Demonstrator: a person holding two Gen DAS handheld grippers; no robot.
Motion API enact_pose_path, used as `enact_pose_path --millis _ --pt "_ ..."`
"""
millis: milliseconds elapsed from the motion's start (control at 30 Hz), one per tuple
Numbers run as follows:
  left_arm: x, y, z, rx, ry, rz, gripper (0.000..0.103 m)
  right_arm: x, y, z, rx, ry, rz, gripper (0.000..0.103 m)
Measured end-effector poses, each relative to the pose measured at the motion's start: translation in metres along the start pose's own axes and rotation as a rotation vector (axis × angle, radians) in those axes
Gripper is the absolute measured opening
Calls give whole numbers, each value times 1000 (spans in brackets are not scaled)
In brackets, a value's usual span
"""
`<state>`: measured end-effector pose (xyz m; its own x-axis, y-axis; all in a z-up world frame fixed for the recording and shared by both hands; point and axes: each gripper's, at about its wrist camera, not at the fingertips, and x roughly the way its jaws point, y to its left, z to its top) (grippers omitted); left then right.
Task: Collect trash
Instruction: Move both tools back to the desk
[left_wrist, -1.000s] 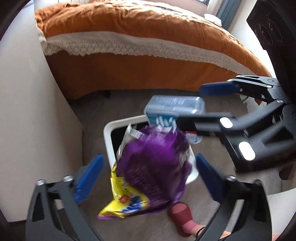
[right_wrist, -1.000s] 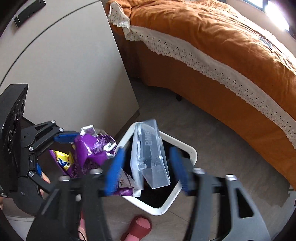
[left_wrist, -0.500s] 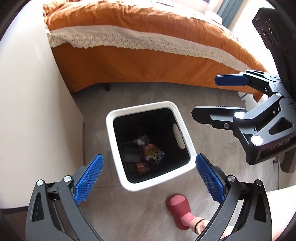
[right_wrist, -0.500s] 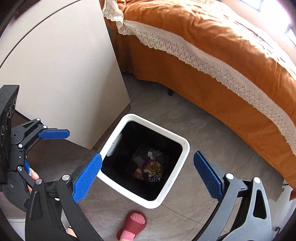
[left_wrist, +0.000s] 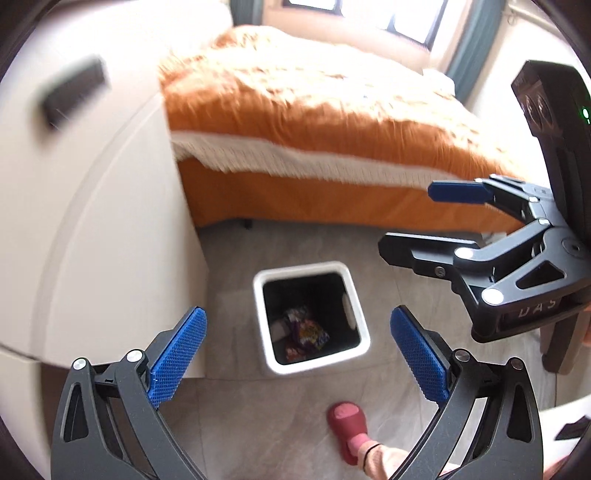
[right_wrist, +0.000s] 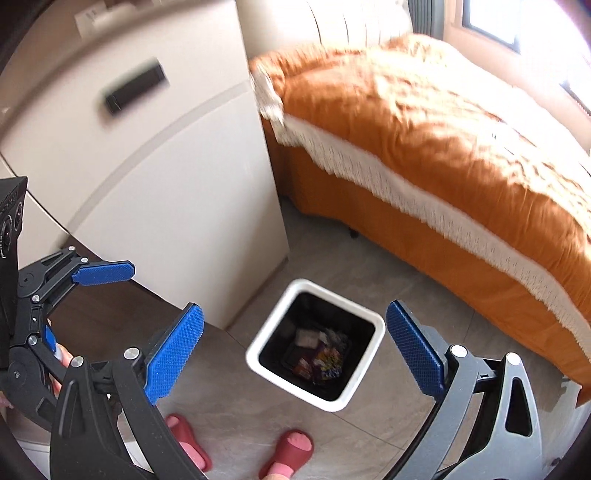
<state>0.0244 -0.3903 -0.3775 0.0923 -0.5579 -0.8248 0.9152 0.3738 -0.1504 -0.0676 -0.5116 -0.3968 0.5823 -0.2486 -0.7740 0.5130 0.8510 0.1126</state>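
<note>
White plastic, with a black inside: this is the trash bin (left_wrist: 311, 316) that stands on the grey floor (left_wrist: 288, 406) between the white cabinet (left_wrist: 110, 229) and the orange bed (left_wrist: 332, 122). A second ago I had a purple snack bag in my left gripper (left_wrist: 293, 363) and a clear plastic box in my right gripper (right_wrist: 291, 360); now both jaws stand wide open and they hold nothing. The trash (right_wrist: 317, 356) lies at the bottom of the bin, a small heap of colourful wrappers; the clear box I cannot make out there with certainty. Compared with half a second ago the bin looks smaller and lower in both views, so I judge that both grippers have been lifted away from it, and the blur on the bed tells me they are moving. For the task this means that this pair of pieces is delivered. I think my next step is to turn to where more trash may remain, but from here I see none outside the bin. My red slippers (right_wrist: 288, 452) are near the bin.
</note>
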Motion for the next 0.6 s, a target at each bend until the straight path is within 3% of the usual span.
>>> enact_pose_path --millis 167,300,400,467,600 --pt "-70 2 18 -33 -75 27 98 -56 23 30 -10 -86 27 99" --pt "-131 7 28 -48 -143 103 98 -94 51 58 -56 -153 58 99" --pt "-171 14 30 -89 -173 102 98 -114 76 78 -93 -194 99 99" --pt "-199 17 30 -109 -207 160 98 -126 95 92 -124 -219 128 99" --pt "-248 34 25 -186 -251 195 98 -147 137 114 -187 -267 195 99"
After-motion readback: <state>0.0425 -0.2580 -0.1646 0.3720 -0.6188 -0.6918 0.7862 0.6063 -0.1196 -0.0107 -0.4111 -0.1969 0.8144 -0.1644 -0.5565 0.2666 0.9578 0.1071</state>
